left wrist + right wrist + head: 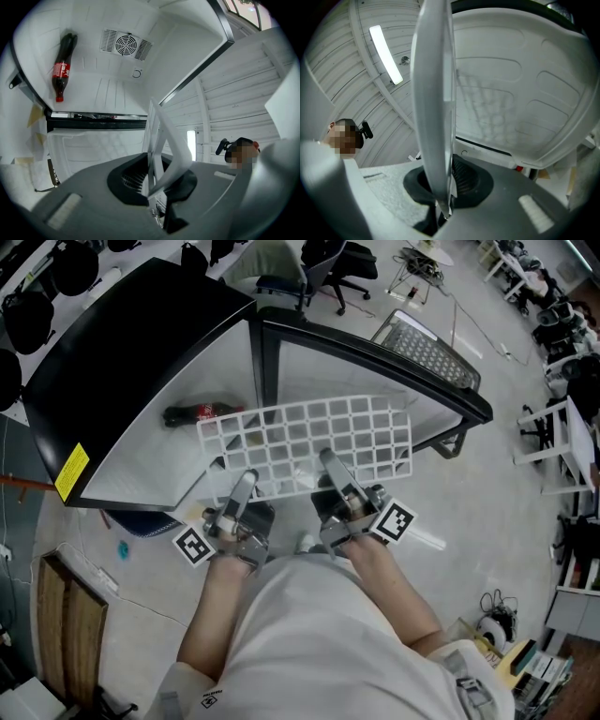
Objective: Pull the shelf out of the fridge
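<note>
The white grid shelf point(309, 442) hangs level in front of the open black fridge point(131, 352), its far edge at the opening. My left gripper point(246, 486) is shut on the shelf's near edge at the left, and my right gripper point(330, 465) is shut on the same edge further right. In the left gripper view the shelf point(164, 136) runs edge-on up from between the pads of the gripper point(154, 187). The right gripper view shows the shelf point(433, 93) as a narrow white strip pinched in the gripper point(443, 192).
A cola bottle point(197, 412) lies inside the fridge, also seen as a bottle point(62, 70) near the fan vent point(125, 44). The open fridge door point(459, 399) stands to the right. Office chairs point(337, 268) are behind, a wooden board point(66, 615) at lower left.
</note>
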{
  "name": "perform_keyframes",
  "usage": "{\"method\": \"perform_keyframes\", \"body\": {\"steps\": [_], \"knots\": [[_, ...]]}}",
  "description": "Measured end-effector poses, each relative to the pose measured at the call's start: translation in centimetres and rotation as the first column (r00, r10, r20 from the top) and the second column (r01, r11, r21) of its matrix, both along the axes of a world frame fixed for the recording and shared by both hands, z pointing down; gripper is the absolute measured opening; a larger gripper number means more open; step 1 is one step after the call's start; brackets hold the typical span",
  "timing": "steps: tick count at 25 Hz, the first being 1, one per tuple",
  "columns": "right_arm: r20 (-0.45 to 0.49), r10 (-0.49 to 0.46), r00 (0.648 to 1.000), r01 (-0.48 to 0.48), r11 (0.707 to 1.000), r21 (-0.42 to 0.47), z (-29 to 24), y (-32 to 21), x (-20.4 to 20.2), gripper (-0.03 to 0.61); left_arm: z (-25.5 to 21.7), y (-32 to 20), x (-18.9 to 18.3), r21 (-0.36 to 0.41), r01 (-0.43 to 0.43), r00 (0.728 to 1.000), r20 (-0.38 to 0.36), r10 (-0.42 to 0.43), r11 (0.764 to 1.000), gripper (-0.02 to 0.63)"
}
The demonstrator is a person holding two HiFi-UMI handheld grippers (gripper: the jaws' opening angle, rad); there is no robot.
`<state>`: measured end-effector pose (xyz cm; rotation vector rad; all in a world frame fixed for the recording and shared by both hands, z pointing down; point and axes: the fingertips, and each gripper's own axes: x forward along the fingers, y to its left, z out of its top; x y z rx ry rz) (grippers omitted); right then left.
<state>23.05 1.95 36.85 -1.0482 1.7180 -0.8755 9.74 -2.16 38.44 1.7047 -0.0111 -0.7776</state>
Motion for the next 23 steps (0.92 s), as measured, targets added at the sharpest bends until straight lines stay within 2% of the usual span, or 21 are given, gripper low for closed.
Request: {"method": "perform_keyframes", "body": {"steps": [23], "knots": [[0.049,-0.001,0.999,0.003,1.000,-0.031,1.09,0.06,0.07,0.029,0.60,0.19,-0.05,-0.015,-0.004,1.000,0.022,0.004,1.000,0.032]]}}
